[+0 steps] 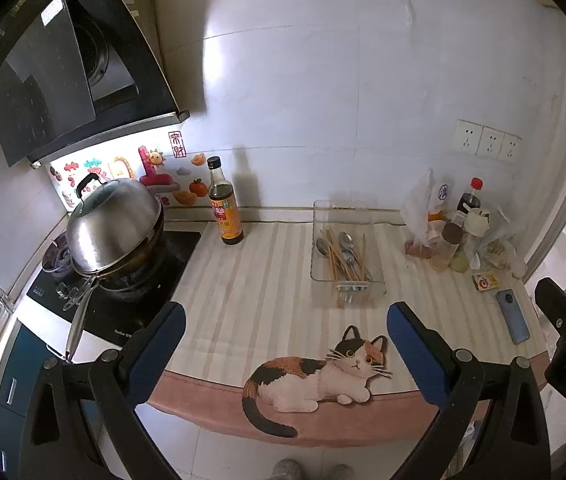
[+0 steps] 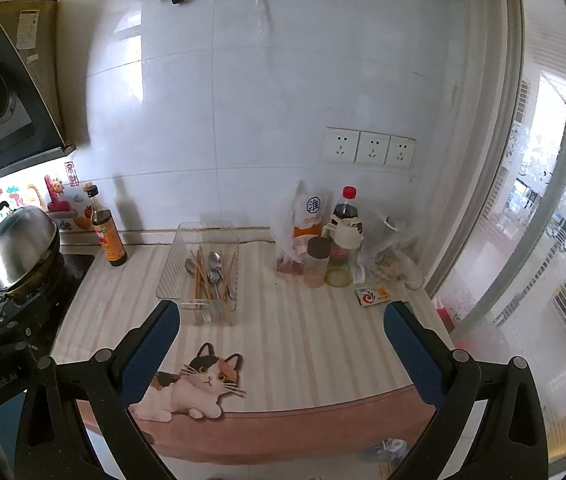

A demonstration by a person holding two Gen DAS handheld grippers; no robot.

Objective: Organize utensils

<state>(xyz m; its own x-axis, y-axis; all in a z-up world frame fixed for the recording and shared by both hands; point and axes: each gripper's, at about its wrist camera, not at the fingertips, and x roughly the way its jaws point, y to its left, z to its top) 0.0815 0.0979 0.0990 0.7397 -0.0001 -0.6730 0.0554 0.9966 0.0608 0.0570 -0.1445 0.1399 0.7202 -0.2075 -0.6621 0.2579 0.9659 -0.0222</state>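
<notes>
A clear plastic tray (image 1: 319,236) stands on the striped counter mat (image 1: 251,296); it also shows in the right wrist view (image 2: 171,268). It holds metal spoons (image 1: 346,245), wooden chopsticks (image 1: 335,256) and forks, mixed together. The spoons (image 2: 214,264) and chopsticks (image 2: 202,272) show in the right wrist view too. My left gripper (image 1: 285,324) is open and empty, held back from the counter's front edge. My right gripper (image 2: 283,324) is open and empty, also off the front edge, right of the tray.
A soy sauce bottle (image 1: 225,204) stands left of the tray. A lidded steel wok (image 1: 115,228) sits on the stove at left. Bottles, jars and bags (image 1: 451,232) crowd the back right corner. A blue phone (image 1: 513,316) and a small card box (image 1: 486,281) lie at right.
</notes>
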